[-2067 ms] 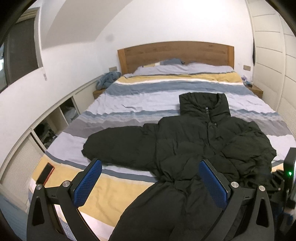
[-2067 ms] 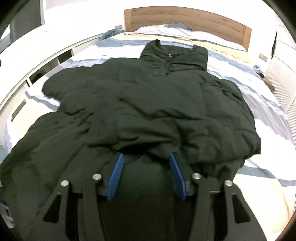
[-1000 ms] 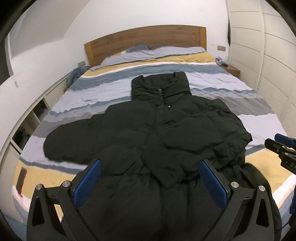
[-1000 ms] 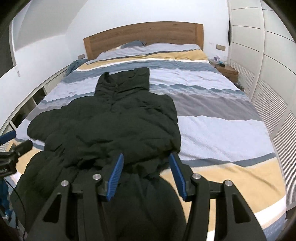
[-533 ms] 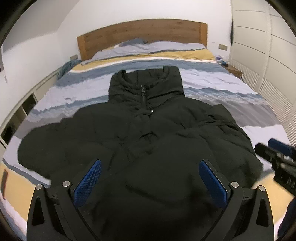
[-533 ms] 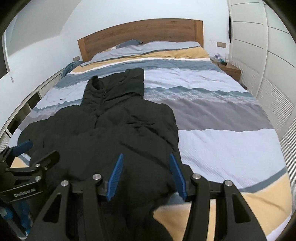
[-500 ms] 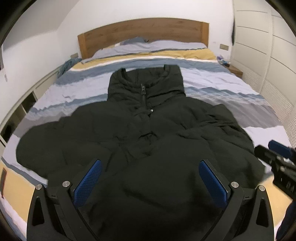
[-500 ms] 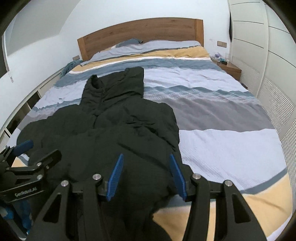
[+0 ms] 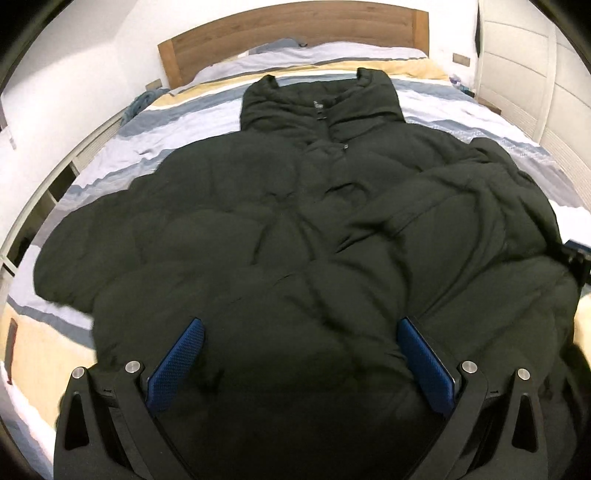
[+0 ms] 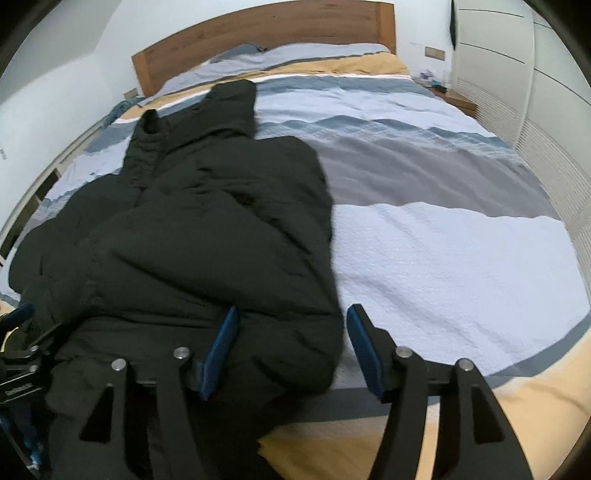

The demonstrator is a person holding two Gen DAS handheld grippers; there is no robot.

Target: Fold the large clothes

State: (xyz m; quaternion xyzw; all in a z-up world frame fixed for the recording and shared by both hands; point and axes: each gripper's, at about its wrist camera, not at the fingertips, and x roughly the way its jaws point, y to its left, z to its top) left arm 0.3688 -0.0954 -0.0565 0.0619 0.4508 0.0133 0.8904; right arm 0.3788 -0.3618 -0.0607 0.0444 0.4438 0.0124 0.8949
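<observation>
Striped bedding (image 10: 443,240) in grey, white and yellow covered the bed below a wooden headboard (image 9: 295,33). On it lay a black quilted puffer jacket (image 9: 295,229), collar toward the headboard. Left gripper (image 9: 301,363) and right gripper (image 10: 291,350) both hovered with jaws spread over its puffy hem.

Low, headboard-facing views (shared jacket (image 9: 295,221))

A large black quilted puffer jacket (image 9: 280,236) lies front-up on the striped bed cover (image 10: 443,236), zipped, its high collar toward the wooden headboard (image 9: 295,29). One sleeve stretches flat toward the bed's left edge; the other is folded across the chest.
</observation>
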